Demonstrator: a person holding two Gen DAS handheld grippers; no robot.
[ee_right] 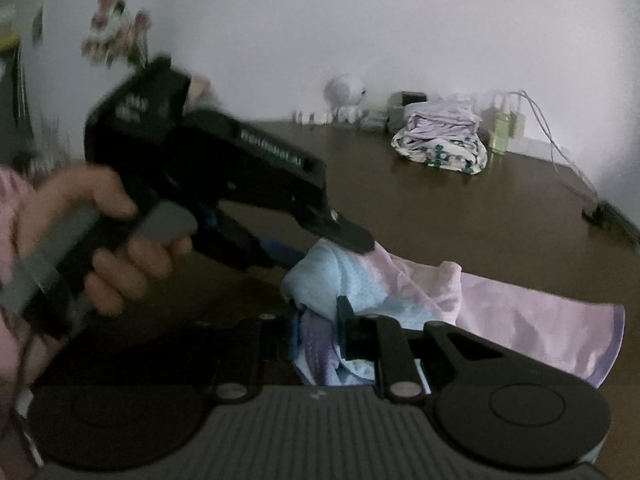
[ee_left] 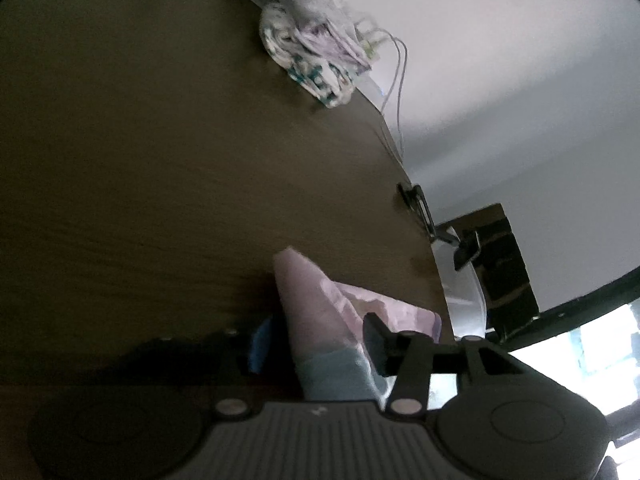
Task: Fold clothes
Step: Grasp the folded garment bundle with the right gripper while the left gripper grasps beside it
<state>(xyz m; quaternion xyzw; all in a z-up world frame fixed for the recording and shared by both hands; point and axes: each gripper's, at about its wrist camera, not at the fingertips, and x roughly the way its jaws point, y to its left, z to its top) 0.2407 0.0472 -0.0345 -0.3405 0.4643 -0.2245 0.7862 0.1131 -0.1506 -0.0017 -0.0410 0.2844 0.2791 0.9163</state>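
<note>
Garment (ee_right: 404, 280): pink and pale-blue cloth, bunched at near edge of brown table (ee_right: 440, 184); pink end trailing flat to the right, blue end lifted off the surface.
Left gripper (ee_left: 316, 336): pinching the cloth; blue and pink fabric filling the gap between the fingers, pink fold rising ahead of the tips. Seen from the right wrist view as the black tool held in a hand (ee_right: 100, 240), upper finger pressed onto the top of the blue bunch.
Right gripper (ee_right: 316, 328): nearly pressed together, clamped on a purple-blue fold packed tight between the pads.
Reason for hold: two grips close together on one end, judged as securing an edge or corner pair so the cloth can be raised and spread before folding.
Folded pile (ee_right: 444, 144): patterned clothes stacked at far side of table by the wall, well apart from the working cloth; judged as finished items kept clear of the work area.
Cables (ee_right: 548, 136): running along the far right table edge, clear of the garment.
Stage: early; cloth crumpled, no clean fold visible.
Risk: thin fabric slipping from one pinch if pulled apart unevenly.
</note>
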